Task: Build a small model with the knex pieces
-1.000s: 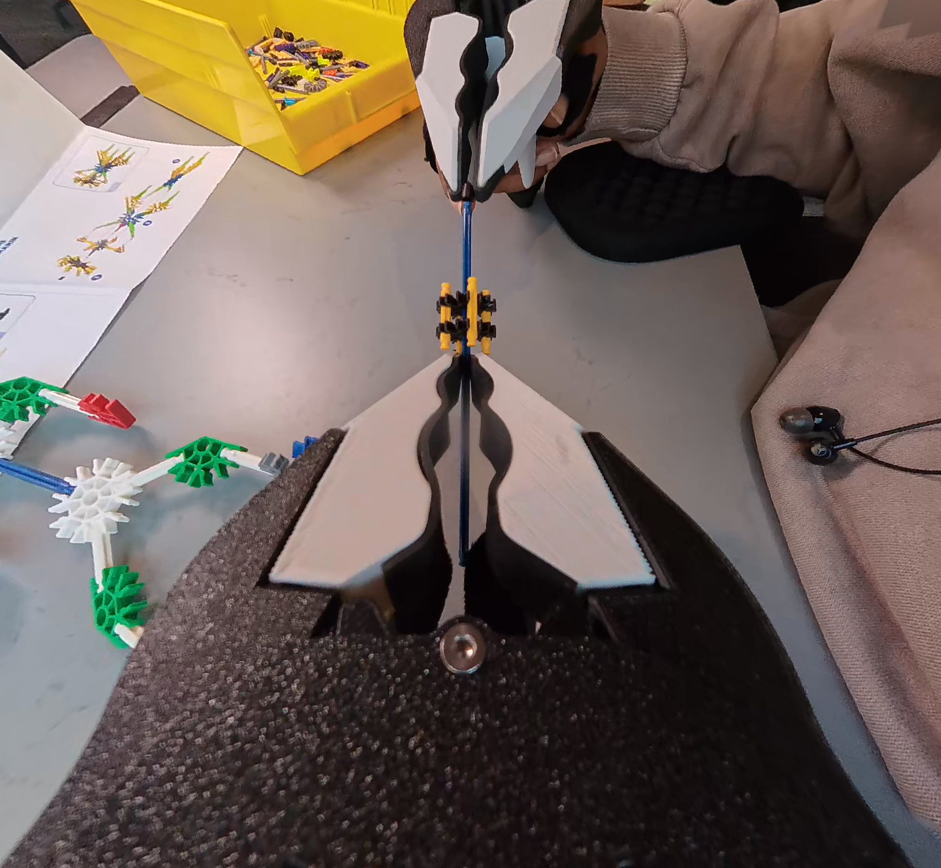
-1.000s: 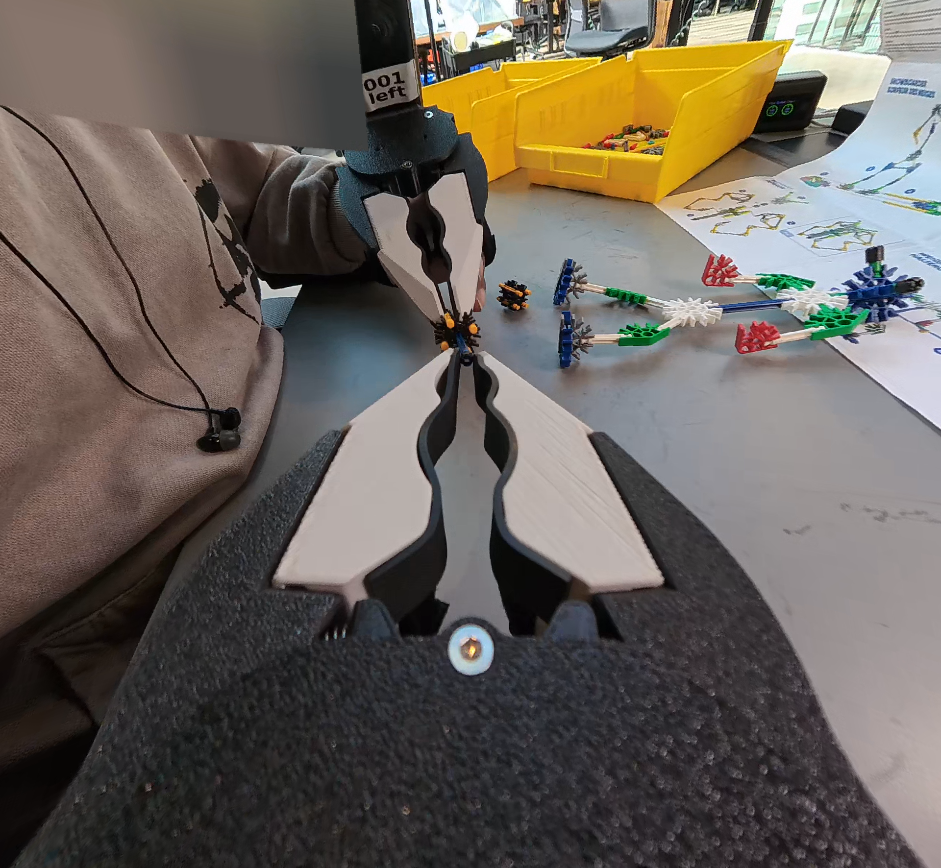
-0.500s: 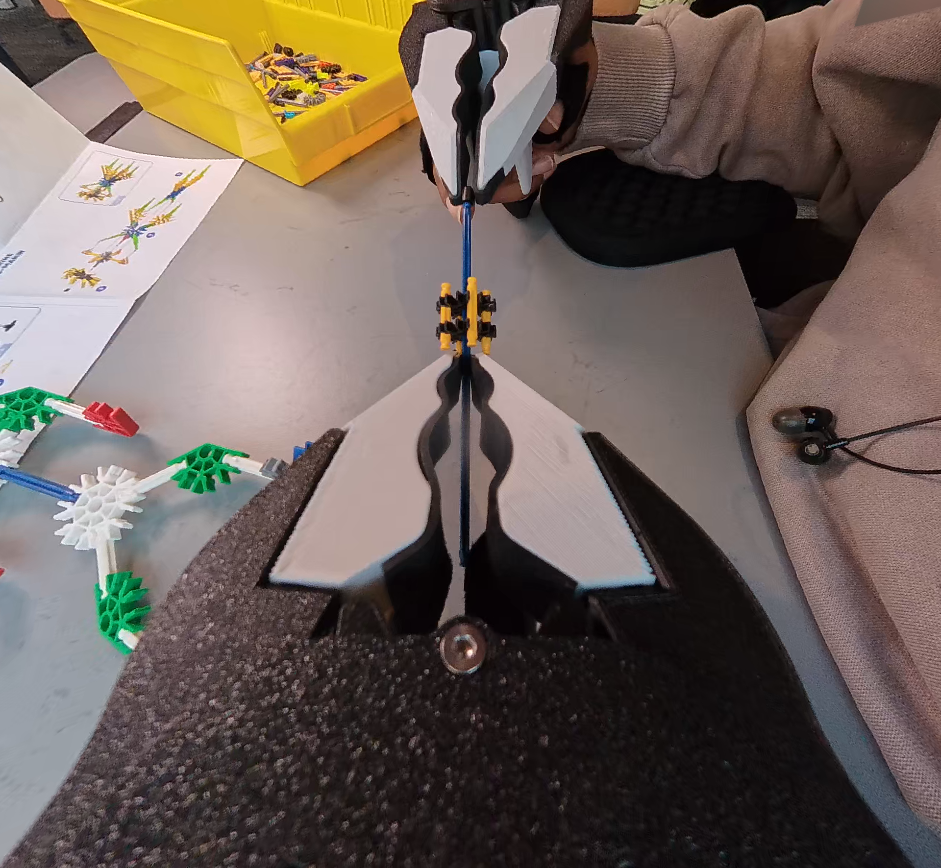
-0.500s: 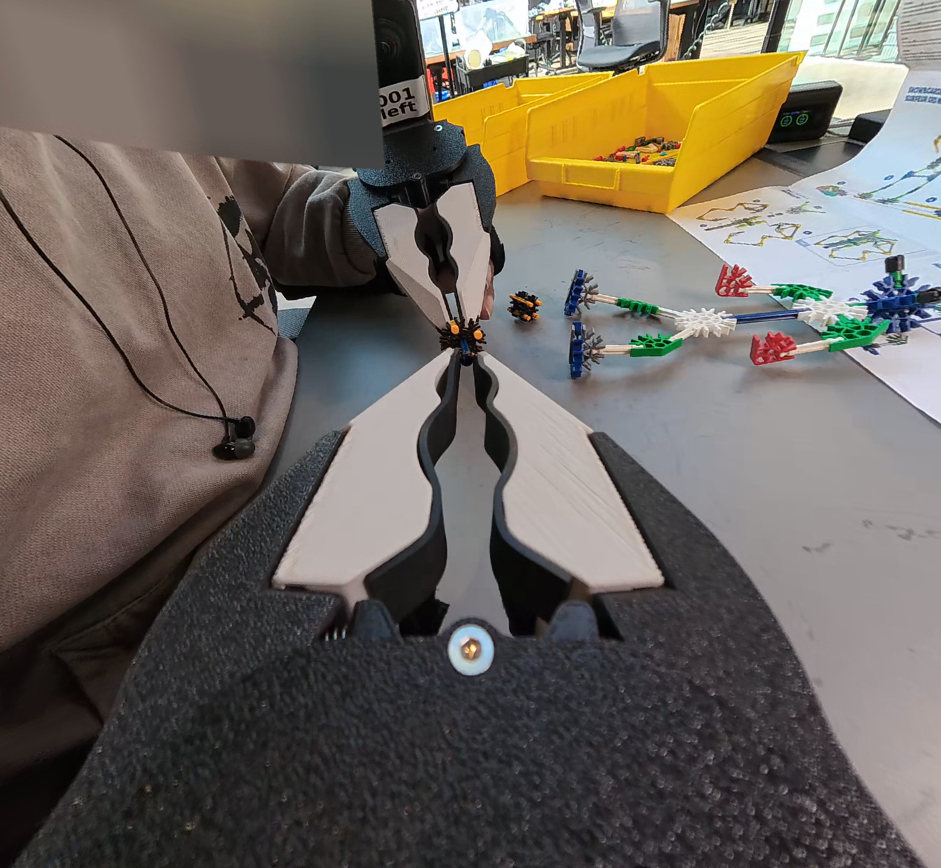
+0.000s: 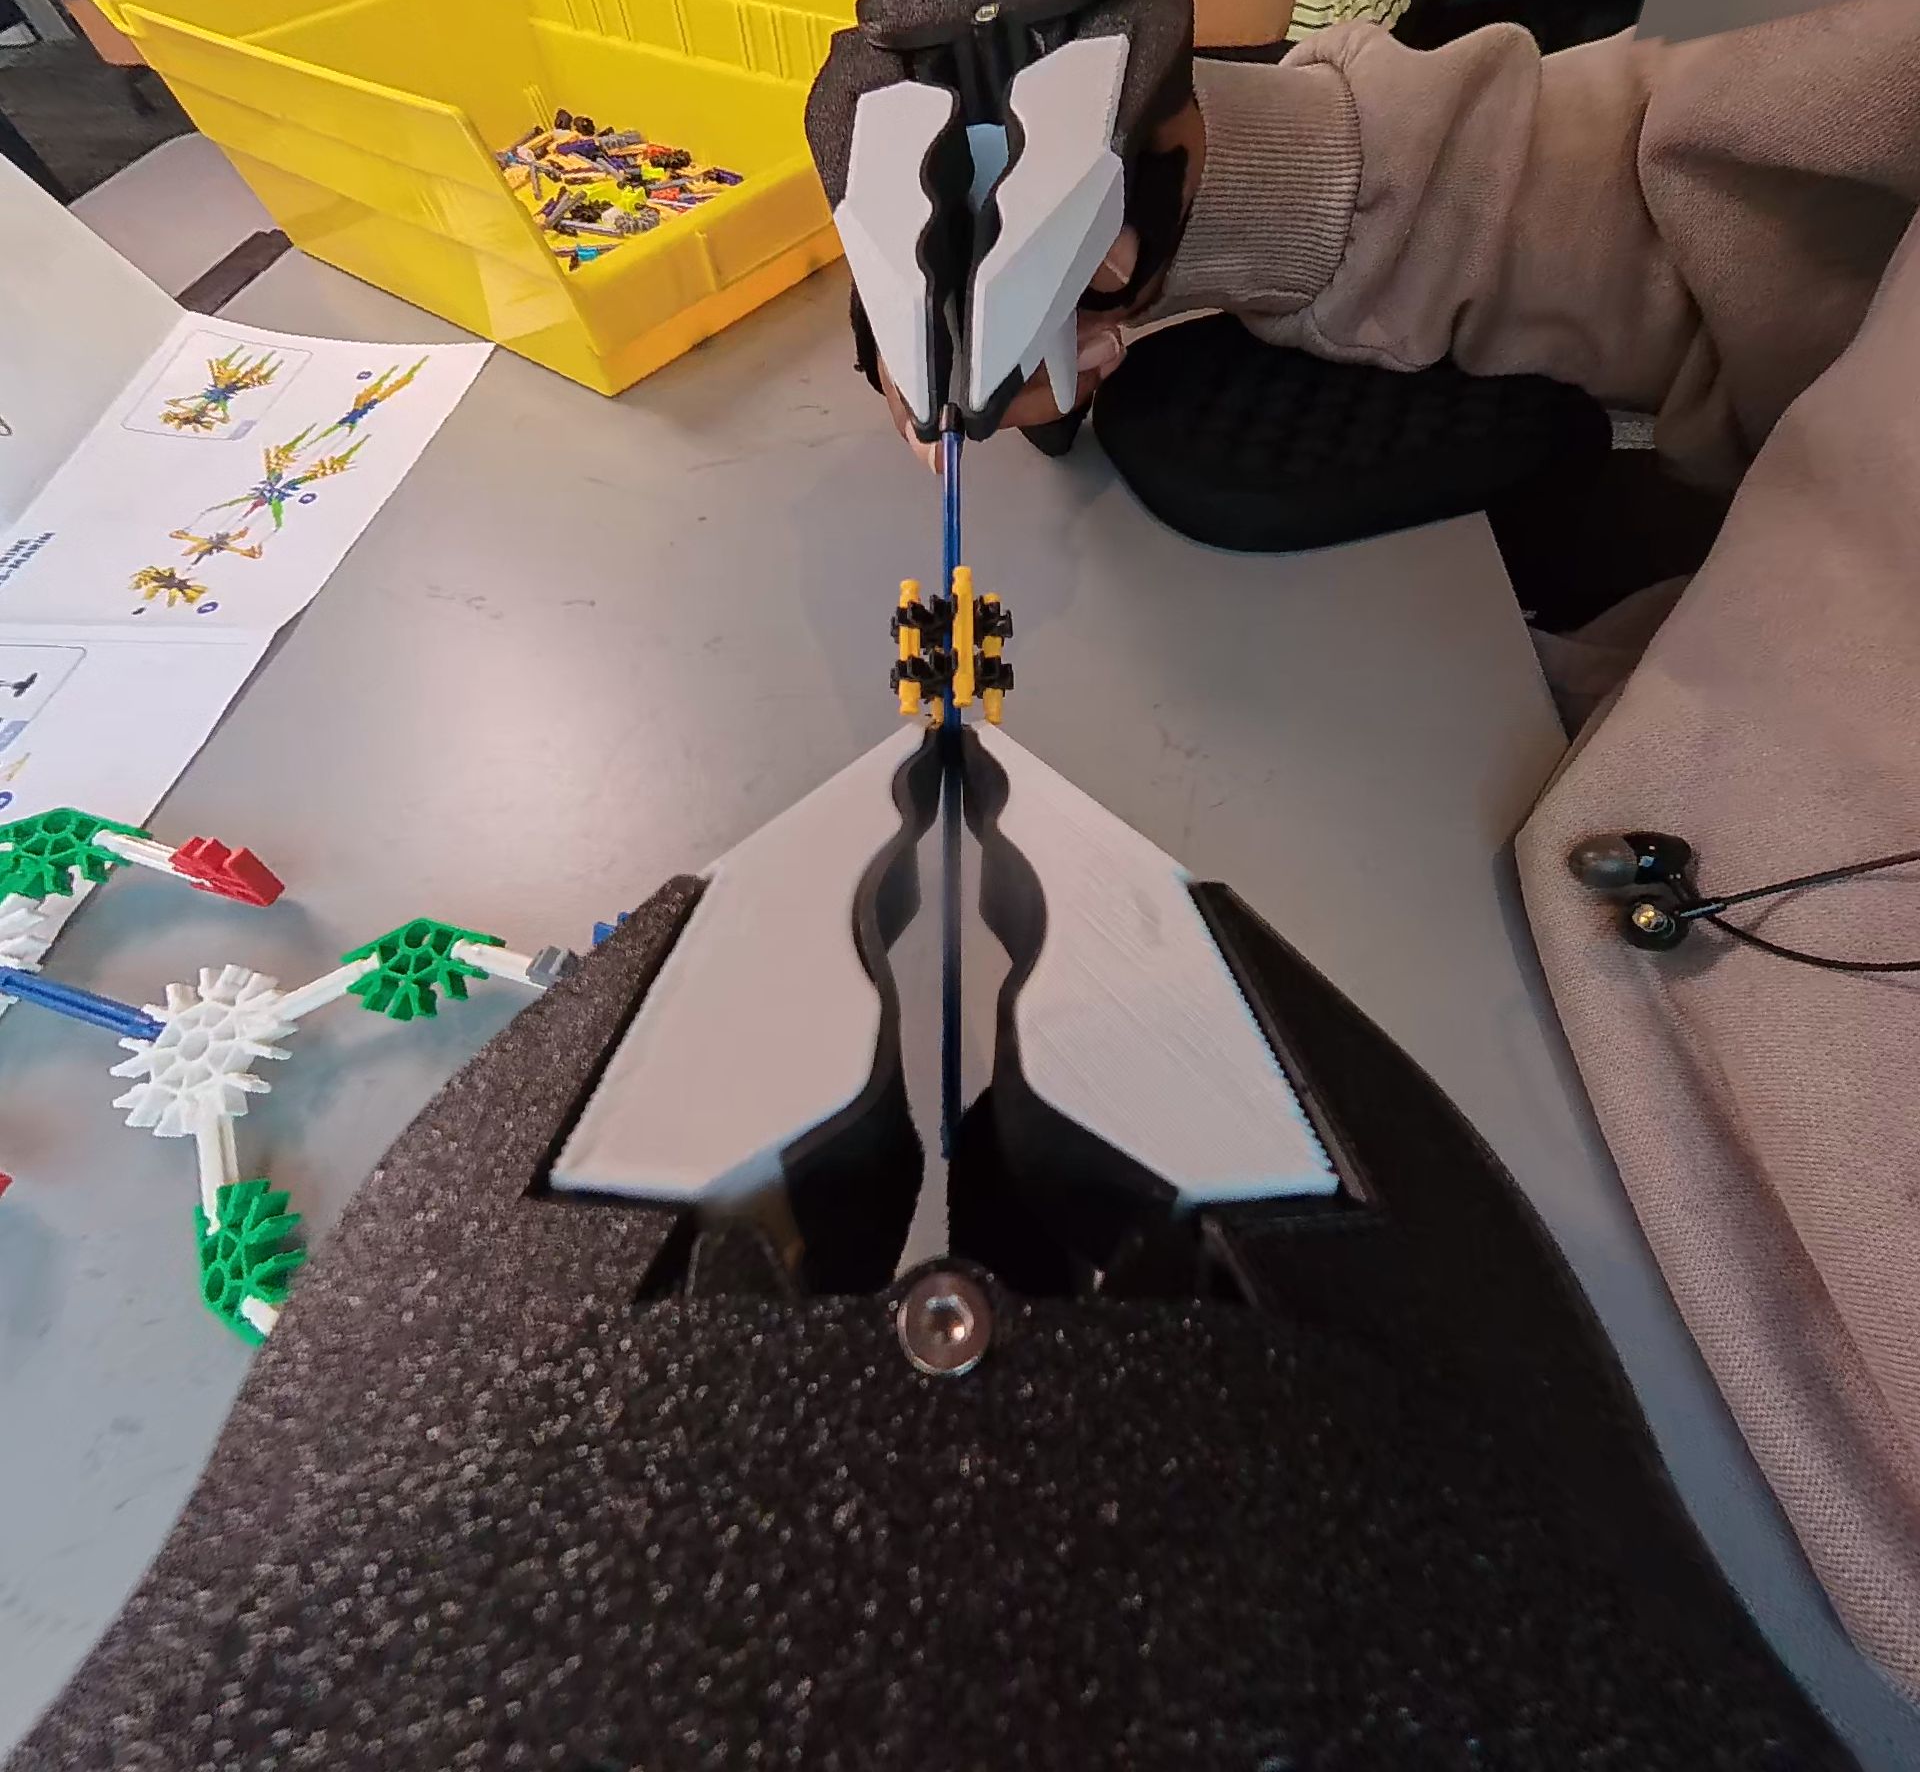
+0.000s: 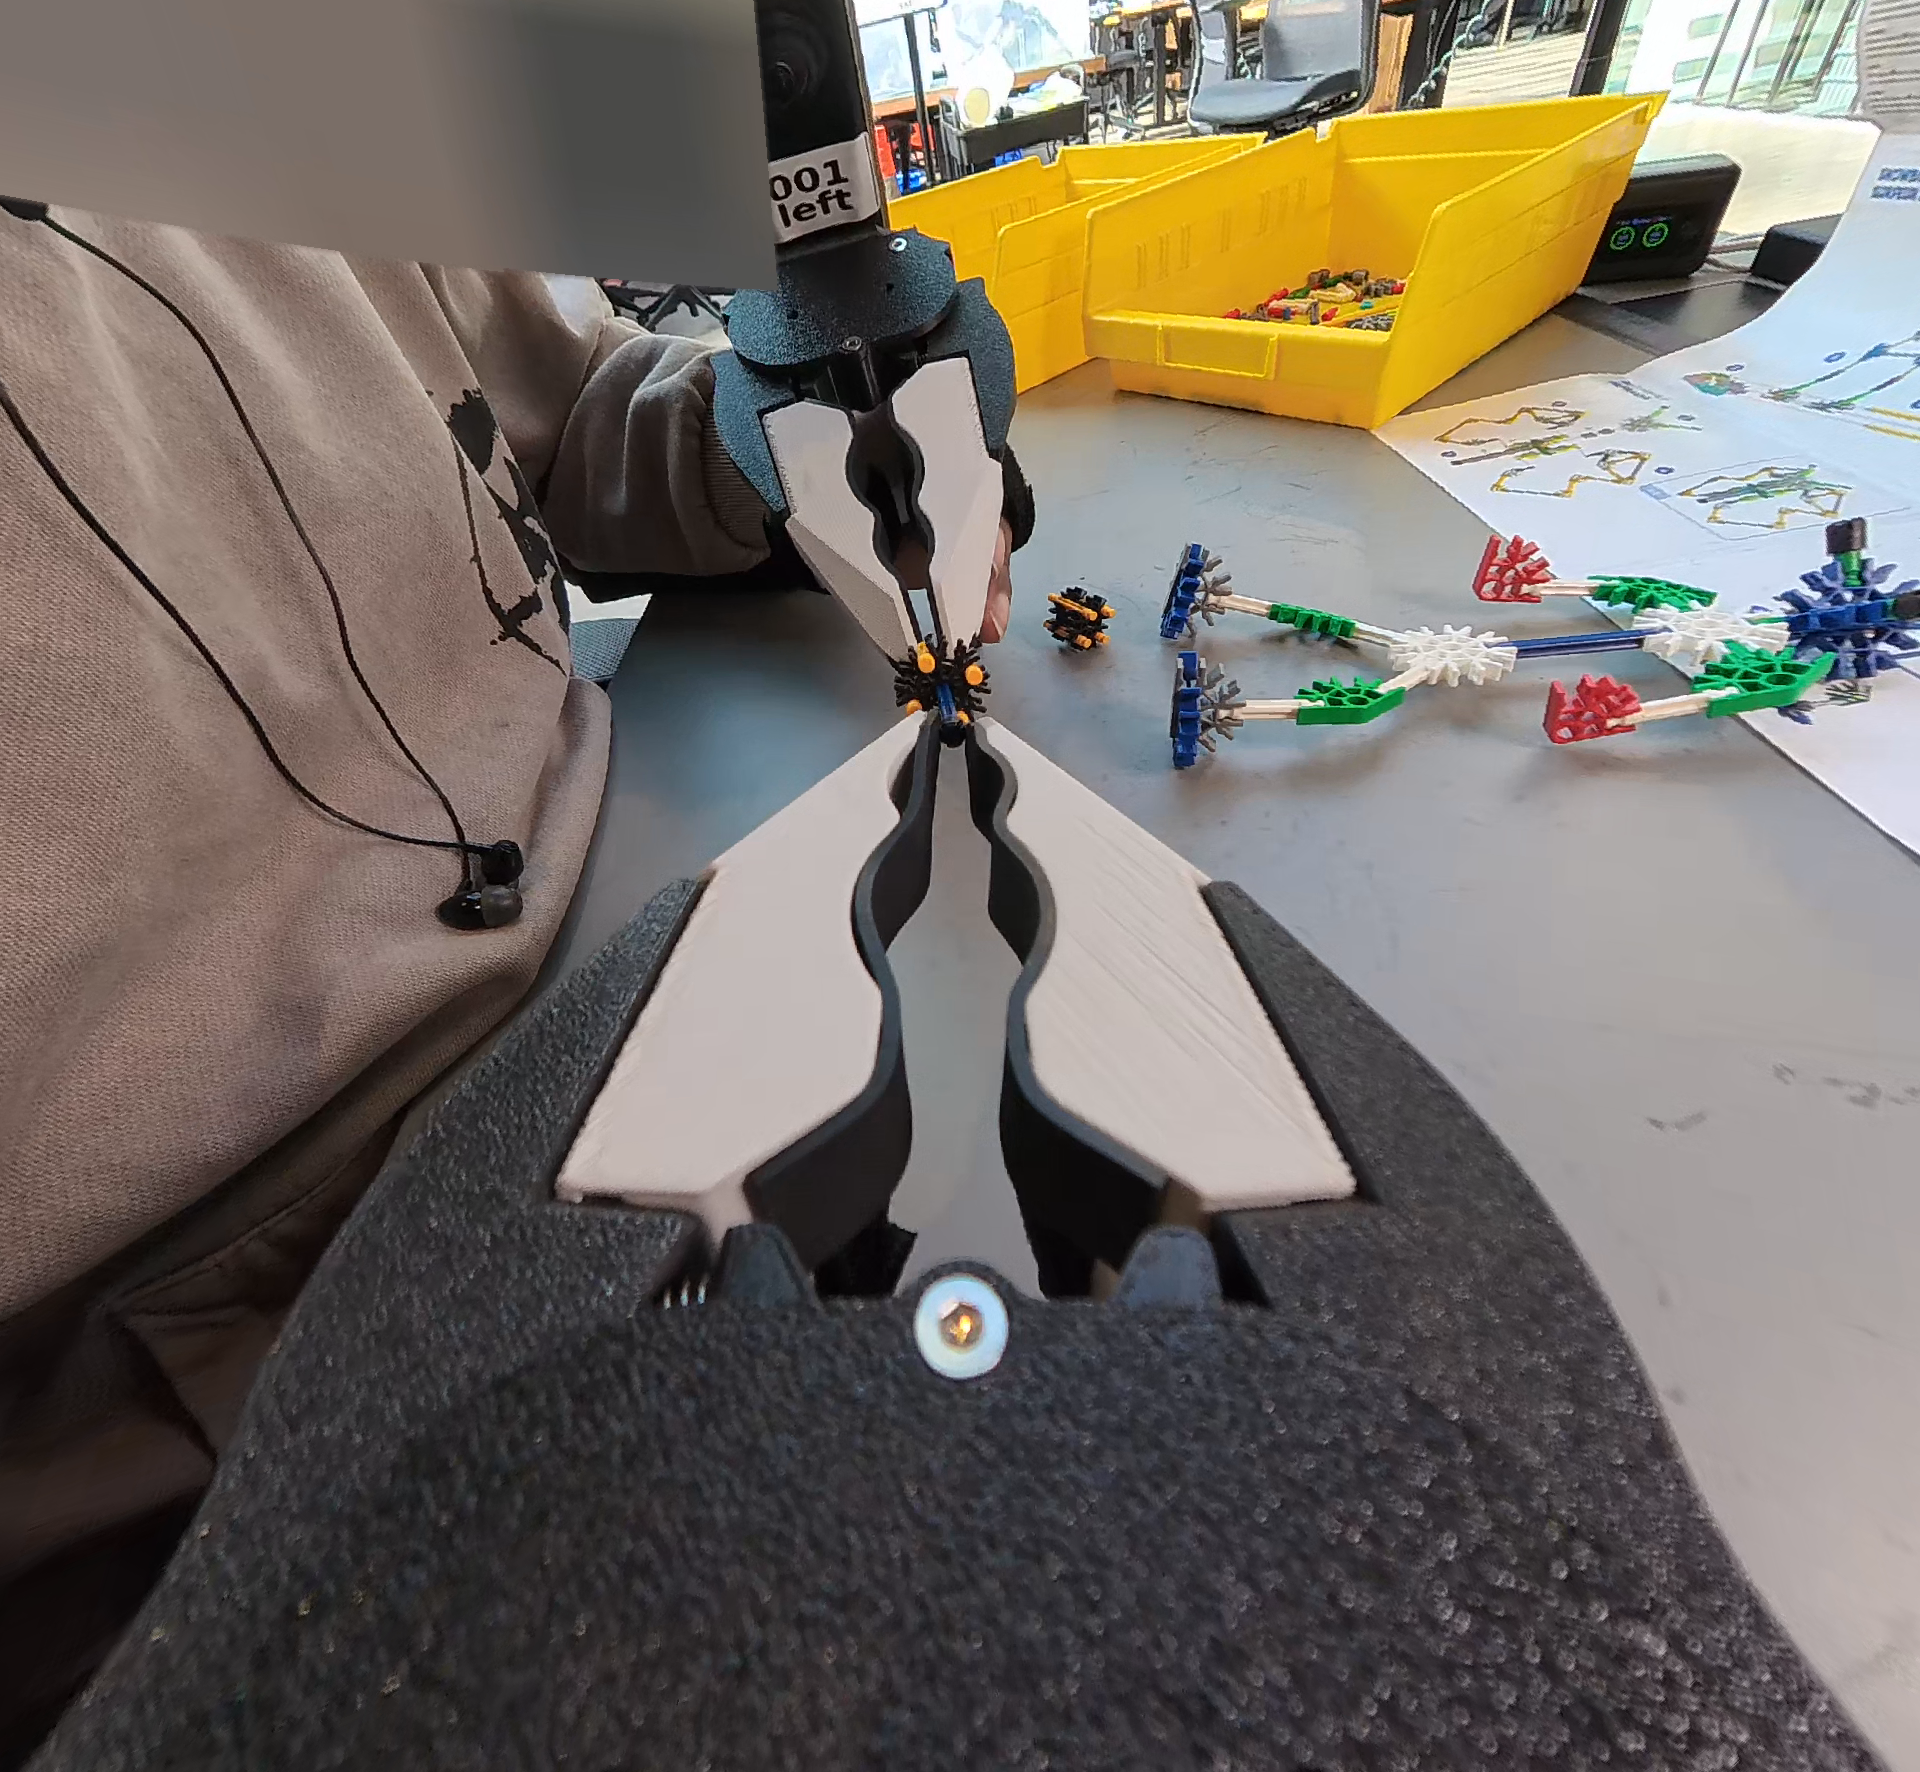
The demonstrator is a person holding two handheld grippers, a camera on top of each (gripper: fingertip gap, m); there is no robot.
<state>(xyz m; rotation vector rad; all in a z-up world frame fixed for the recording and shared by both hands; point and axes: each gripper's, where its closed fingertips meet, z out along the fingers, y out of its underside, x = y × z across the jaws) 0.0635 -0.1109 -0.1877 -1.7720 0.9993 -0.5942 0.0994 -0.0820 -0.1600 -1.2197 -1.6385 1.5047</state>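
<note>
Blue rod (image 5: 948, 527) clamped between facing left claw (image 5: 943, 730), right claw (image 6: 951, 735)

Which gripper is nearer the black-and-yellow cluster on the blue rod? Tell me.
Left: the left gripper grips the rod right beside the cluster; right gripper pinches the rod's far end.

The left claw (image 5: 948, 730) has matt white plastic fingers (image 5: 790, 984) with fine printed ridges, set in a rough, grainy black body; a shiny metal screw (image 5: 938, 1322) sits at its base. The rod (image 5: 948, 517) is glossy blue plastic, the hub (image 5: 950, 647) black and yellow plastic. The bench (image 5: 582, 662) is smooth, matt grey, lightly scuffed. The bin (image 5: 416, 122) is glossy yellow plastic. The sheet (image 5: 208, 496) is printed paper. The sleeve (image 5: 1403, 195) is soft beige knit cloth.
</note>
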